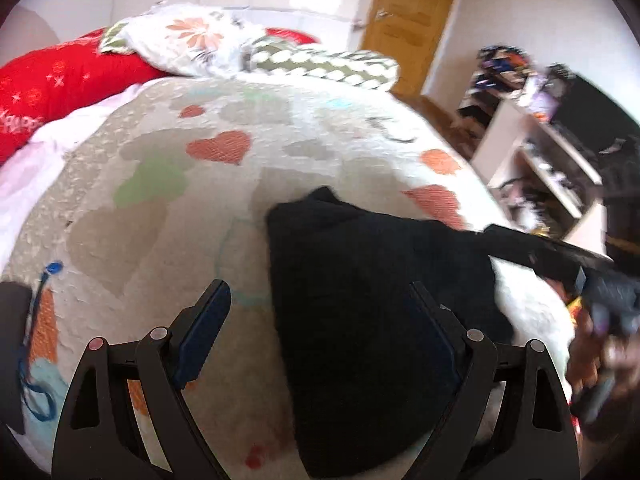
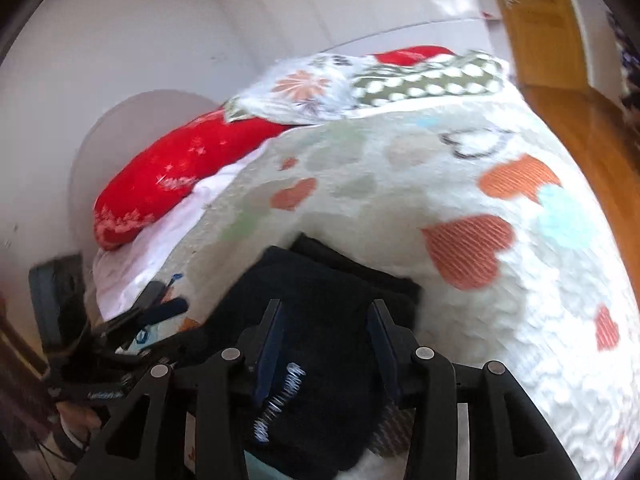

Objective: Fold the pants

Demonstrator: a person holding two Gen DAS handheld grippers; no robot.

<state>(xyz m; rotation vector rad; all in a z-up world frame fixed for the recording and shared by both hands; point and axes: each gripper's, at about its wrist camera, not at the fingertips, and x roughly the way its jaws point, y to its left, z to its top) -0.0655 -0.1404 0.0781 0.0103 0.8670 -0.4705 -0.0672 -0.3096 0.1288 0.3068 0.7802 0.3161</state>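
Note:
The black pants (image 1: 360,300) lie folded in a compact stack on the heart-patterned bedspread (image 1: 180,184). My left gripper (image 1: 320,292) is open above the stack's left edge and holds nothing. The right gripper's body shows at the right edge of the left wrist view (image 1: 560,260). In the right wrist view the pants (image 2: 320,280) lie below my right gripper (image 2: 326,308), which is open and empty over them. A white printed label (image 2: 280,400) shows on the cloth. The left gripper appears at the left (image 2: 132,320).
A red pillow (image 1: 52,76) and patterned pillows (image 1: 192,36) lie at the head of the bed. A white shelf unit (image 1: 540,160) with clutter stands to the right of the bed. A wooden door (image 1: 412,12) is behind it. Both views are motion-blurred.

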